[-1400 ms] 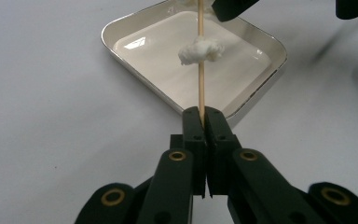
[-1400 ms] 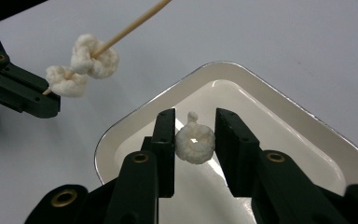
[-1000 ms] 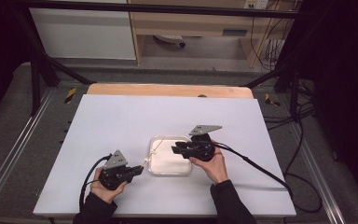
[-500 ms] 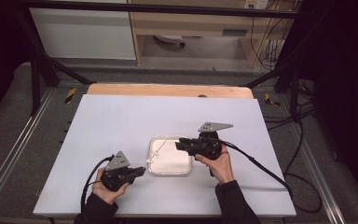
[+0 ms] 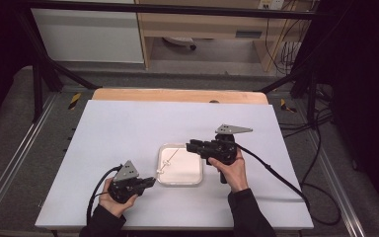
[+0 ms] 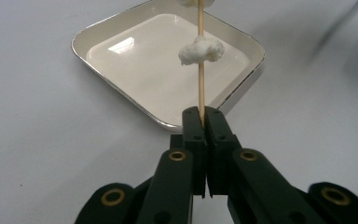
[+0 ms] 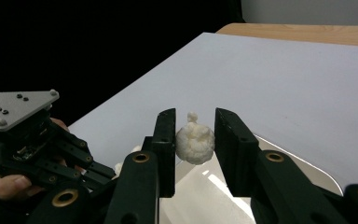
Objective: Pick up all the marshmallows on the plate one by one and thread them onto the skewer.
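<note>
My left gripper [image 6: 204, 113] is shut on the lower end of a thin wooden skewer [image 6: 200, 79]. The skewer slants up over a shallow white square tray [image 6: 89, 33] and carries a white fluffy piece [image 6: 201, 49], with another above it at the frame's top edge. From above, the left gripper [image 5: 151, 181] sits at the tray's [image 5: 190, 173] near left corner. My right gripper [image 5: 190, 145] hovers over the tray's far right corner. A white lump [image 7: 195, 143] is pinched between the jaws of the right gripper [image 7: 196, 115].
The tray lies near the middle of a white tabletop [image 5: 128, 128] with a wooden strip [image 5: 177, 95] along its far edge. Each gripper trails a black cable [image 5: 271, 173] toward the near side. Metal frame rails and dark floor surround the table.
My right gripper has drawn back to the right, from above the tray's middle to its far right corner. The left gripper and skewer have stayed put.
</note>
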Demonstrator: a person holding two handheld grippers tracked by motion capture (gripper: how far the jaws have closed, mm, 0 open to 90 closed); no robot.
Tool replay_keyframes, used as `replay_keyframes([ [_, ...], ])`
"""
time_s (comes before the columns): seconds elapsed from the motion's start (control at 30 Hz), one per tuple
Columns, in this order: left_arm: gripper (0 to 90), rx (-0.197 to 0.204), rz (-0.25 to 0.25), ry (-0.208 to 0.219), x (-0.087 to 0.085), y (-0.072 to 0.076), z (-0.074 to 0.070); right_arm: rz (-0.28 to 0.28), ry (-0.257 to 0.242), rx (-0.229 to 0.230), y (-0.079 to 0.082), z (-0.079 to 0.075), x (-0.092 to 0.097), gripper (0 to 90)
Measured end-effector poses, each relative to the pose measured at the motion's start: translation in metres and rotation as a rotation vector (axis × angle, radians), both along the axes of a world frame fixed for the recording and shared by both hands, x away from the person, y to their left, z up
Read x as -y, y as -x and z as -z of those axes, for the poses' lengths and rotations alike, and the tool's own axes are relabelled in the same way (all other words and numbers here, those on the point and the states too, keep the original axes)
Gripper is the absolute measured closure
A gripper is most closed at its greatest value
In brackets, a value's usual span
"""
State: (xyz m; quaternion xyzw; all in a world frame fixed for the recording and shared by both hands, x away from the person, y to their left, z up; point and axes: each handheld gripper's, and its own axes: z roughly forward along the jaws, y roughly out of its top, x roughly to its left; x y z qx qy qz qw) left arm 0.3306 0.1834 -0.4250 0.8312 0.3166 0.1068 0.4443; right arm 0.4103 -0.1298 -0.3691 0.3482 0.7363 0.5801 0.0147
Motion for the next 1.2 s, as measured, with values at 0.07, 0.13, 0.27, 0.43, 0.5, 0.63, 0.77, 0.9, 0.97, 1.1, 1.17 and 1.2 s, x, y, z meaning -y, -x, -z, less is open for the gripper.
replay_keyframes([
  [0.07, 88.4, 0.002, 0.004, 0.0, 0.001, 0.0, 0.0, 0.002, -0.011, -0.006, -0.002, 0.0, 0.0, 70.1],
  [0.13, 88.4, 0.003, 0.007, 0.001, 0.001, 0.001, 0.0, 0.004, -0.023, -0.013, -0.003, 0.001, -0.001, 70.1],
  [0.27, 88.4, 0.005, 0.009, 0.002, 0.002, 0.002, -0.001, -0.004, -0.05, -0.029, -0.006, 0.002, -0.003, 70.1],
  [0.43, 88.4, 0.008, 0.013, 0.003, 0.003, 0.002, -0.001, -0.018, -0.061, -0.045, -0.007, 0.004, -0.008, 70.1],
  [0.5, 88.4, 0.008, 0.013, 0.004, 0.003, 0.002, -0.001, -0.023, -0.062, -0.044, -0.007, 0.005, -0.008, 70.2],
  [0.63, 88.4, 0.01, 0.014, 0.005, 0.004, 0.003, -0.001, -0.029, -0.067, -0.053, -0.008, 0.007, -0.01, 70.2],
  [0.77, 88.4, 0.014, 0.015, 0.009, 0.004, 0.003, -0.002, -0.036, -0.066, -0.062, -0.008, 0.009, -0.012, 70.2],
  [0.9, 88.4, 0.016, 0.017, 0.013, 0.004, 0.003, -0.002, -0.047, -0.074, -0.074, -0.008, 0.011, -0.014, 70.4],
  [0.97, 88.4, 0.017, 0.019, 0.012, 0.004, 0.003, -0.002, -0.061, -0.079, -0.088, -0.008, 0.013, -0.015, 70.5],
  [1.1, 88.4, 0.016, 0.018, 0.01, 0.004, 0.003, -0.001, -0.068, -0.082, -0.094, -0.008, 0.016, -0.017, 71.0],
  [1.17, 88.4, 0.018, 0.018, 0.011, 0.004, 0.003, -0.001, -0.071, -0.09, -0.101, -0.008, 0.017, -0.018, 71.5],
  [1.2, 88.4, 0.017, 0.019, 0.01, 0.004, 0.003, -0.001, -0.072, -0.094, -0.105, -0.007, 0.017, -0.019, 71.6],
])
